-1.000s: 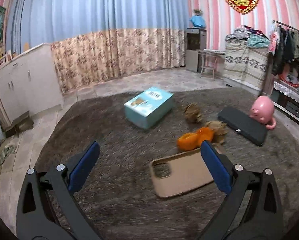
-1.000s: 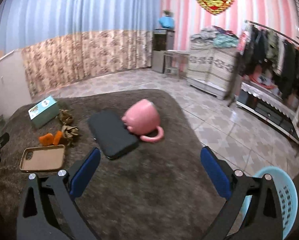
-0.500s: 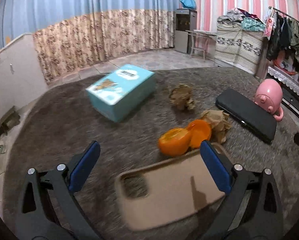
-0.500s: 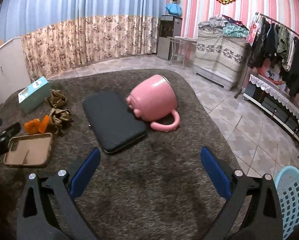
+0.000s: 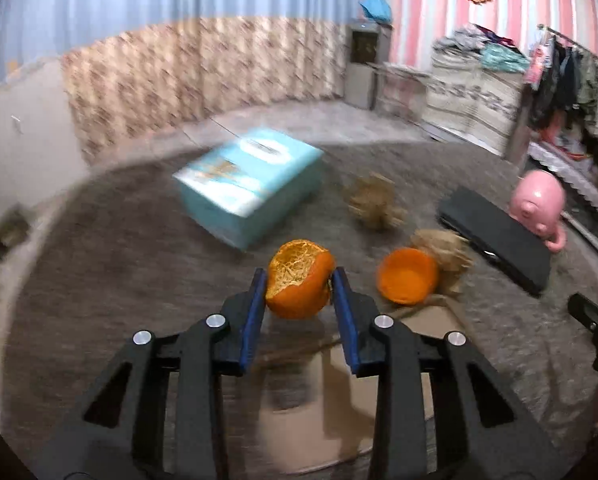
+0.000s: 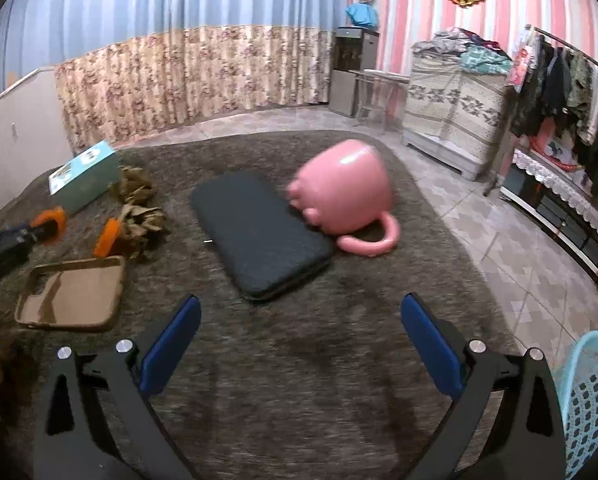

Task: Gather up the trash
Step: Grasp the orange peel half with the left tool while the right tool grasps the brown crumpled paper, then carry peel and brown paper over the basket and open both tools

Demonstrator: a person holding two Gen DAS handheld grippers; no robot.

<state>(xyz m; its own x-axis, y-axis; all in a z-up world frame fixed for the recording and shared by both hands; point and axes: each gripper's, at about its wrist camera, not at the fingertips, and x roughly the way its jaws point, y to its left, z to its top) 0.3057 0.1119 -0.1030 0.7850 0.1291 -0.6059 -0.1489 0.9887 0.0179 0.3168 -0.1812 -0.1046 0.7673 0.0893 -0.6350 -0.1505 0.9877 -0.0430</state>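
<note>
Two pieces of orange peel lie on my rug [image 6: 299, 360]. One peel [image 5: 299, 280] sits between the blue pads of my left gripper [image 5: 299, 286], whose jaws are closing; both pads look to be touching its sides, torn pithy face up. The second peel [image 5: 407, 282] lies at its 3 o'clock, just beside a crumpled brown wad [image 5: 443, 252]. Another wad [image 5: 373, 202] sits at 1 o'clock, and a teal box [image 5: 251, 188] at 11 o'clock. A tan phone case [image 6: 73, 292] lies right under the gripper, at 6 o'clock. Further out at 3 o'clock a black case [image 6: 259, 236] touches a pink mug [image 6: 345, 188] tipped on its side. My right gripper [image 6: 301, 330] hangs wide apart over bare rug, holding nothing. A blue basket [image 6: 587, 400] stands off the rug at its 4 o'clock.
</note>
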